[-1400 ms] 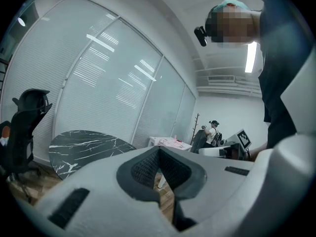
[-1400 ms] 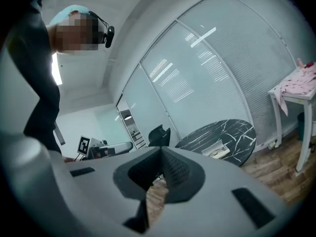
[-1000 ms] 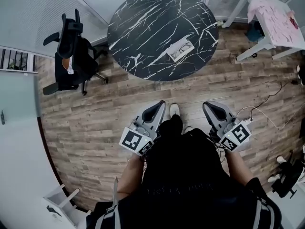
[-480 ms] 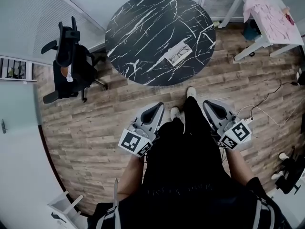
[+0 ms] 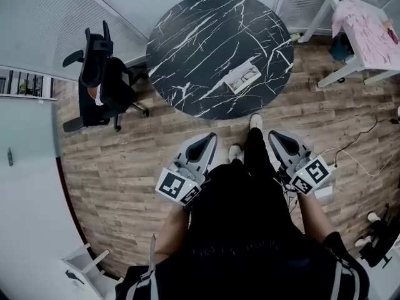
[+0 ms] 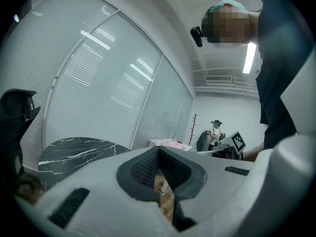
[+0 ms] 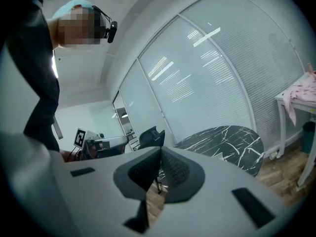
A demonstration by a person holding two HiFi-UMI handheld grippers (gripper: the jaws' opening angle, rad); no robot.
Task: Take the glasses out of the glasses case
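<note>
A white glasses case (image 5: 242, 78) lies open on the near right part of the round black marble table (image 5: 206, 36), with dark-framed glasses (image 5: 244, 76) inside it. The person stands on the wooden floor short of the table and holds both grippers low at the waist, well away from the case. My left gripper (image 5: 205, 144) points toward the table with its jaws together and nothing between them. My right gripper (image 5: 279, 139) is held the same way, also shut. The table (image 6: 74, 152) shows in the left gripper view and the table (image 7: 227, 139) in the right gripper view; I cannot make out the case in either.
A black office chair (image 5: 100, 74) stands left of the table against the blinds. At the far right is a white table (image 5: 369, 30) with a pink cloth. Cables (image 5: 356, 149) trail over the floor at the right. A white stand (image 5: 84, 267) sits at lower left.
The person has stepped toward the table, one foot now ahead, so the table and case sit a little nearer. Both grippers stayed shut at the waist.
</note>
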